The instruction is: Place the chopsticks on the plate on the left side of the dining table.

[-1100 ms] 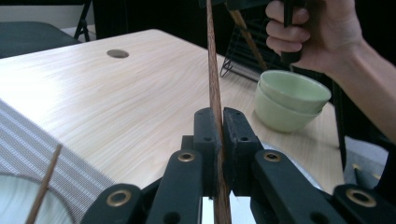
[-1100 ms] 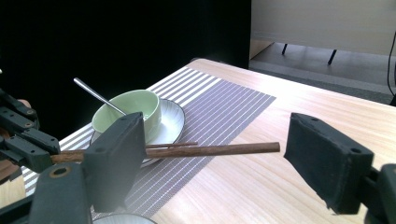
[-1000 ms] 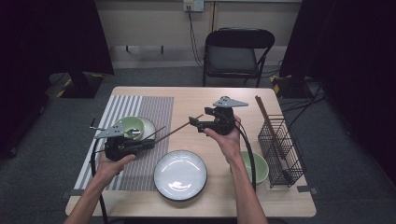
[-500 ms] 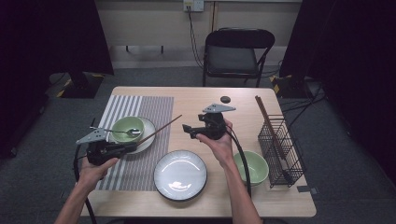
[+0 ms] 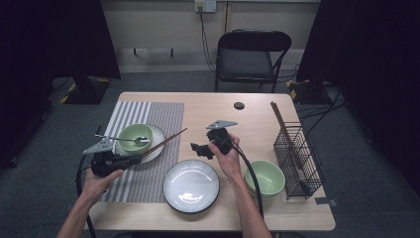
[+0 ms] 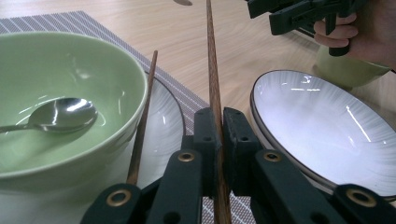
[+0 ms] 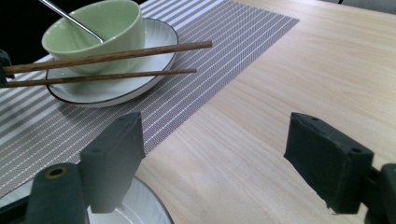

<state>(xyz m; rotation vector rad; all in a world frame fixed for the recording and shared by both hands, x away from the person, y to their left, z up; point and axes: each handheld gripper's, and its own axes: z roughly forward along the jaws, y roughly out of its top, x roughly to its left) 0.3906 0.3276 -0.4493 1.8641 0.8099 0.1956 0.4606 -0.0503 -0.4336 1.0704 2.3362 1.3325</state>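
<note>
My left gripper point(image 5: 132, 159) point(image 6: 215, 125) is shut on a brown chopstick point(image 5: 168, 140) point(image 6: 213, 70), which points up and to the right over the striped placemat point(image 5: 148, 173). A second chopstick point(image 6: 142, 119) point(image 7: 102, 77) lies on the rim of a white plate point(image 5: 157, 144). On that plate stands a green bowl point(image 5: 133, 135) point(image 7: 93, 32) with a spoon point(image 6: 60, 114) in it. My right gripper point(image 5: 200, 148) point(image 7: 219, 163) hangs open above the wooden table, just beyond a second white plate point(image 5: 191, 184) point(image 6: 327, 126), with nothing between its fingers.
Another green bowl point(image 5: 265, 177) sits by the person's right forearm. A black wire rack point(image 5: 299, 158) holding more chopsticks point(image 5: 280, 119) stands at the table's right side. A small dark disc point(image 5: 239, 105) lies near the far edge. A folding chair point(image 5: 247, 54) stands behind the table.
Both hands have come down and toward the near edge. The left gripper carried its chopstick leftward, and the right gripper sank close to the empty white plate.
</note>
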